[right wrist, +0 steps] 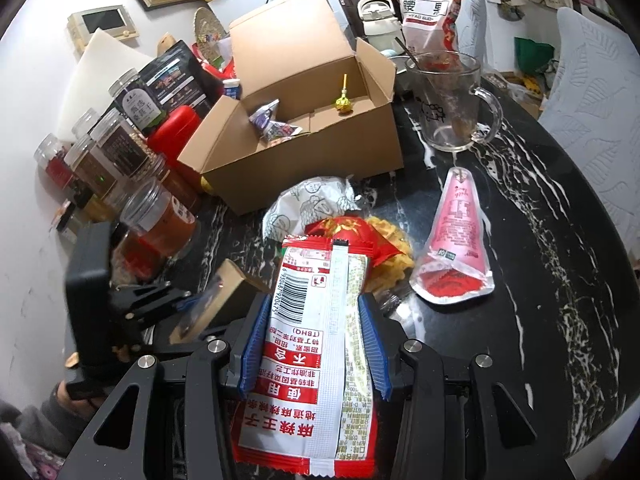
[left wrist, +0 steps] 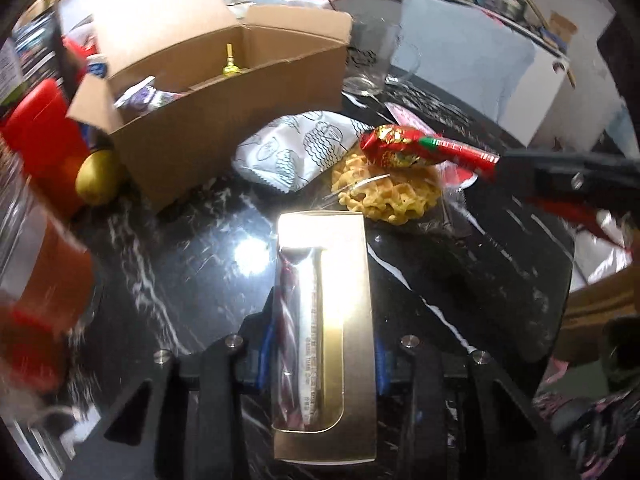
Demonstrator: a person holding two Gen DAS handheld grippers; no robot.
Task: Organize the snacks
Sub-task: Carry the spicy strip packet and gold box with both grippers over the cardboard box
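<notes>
My left gripper is shut on a slim gold box whose window shows a red-and-white twisted stick; it hovers over the black marble table. The right wrist view shows this gripper and the gold box at the lower left. My right gripper is shut on a red-and-white snack packet with a barcode. Ahead lie a white patterned packet, a waffle snack and a red-and-gold wrapped snack. Behind them stands an open cardboard box holding a purple packet and a gold lollipop.
A glass mug stands right of the cardboard box. A pink cone-shaped pouch lies on the table's right side. Several jars and a red container crowd the left edge, with a yellow fruit beside the box.
</notes>
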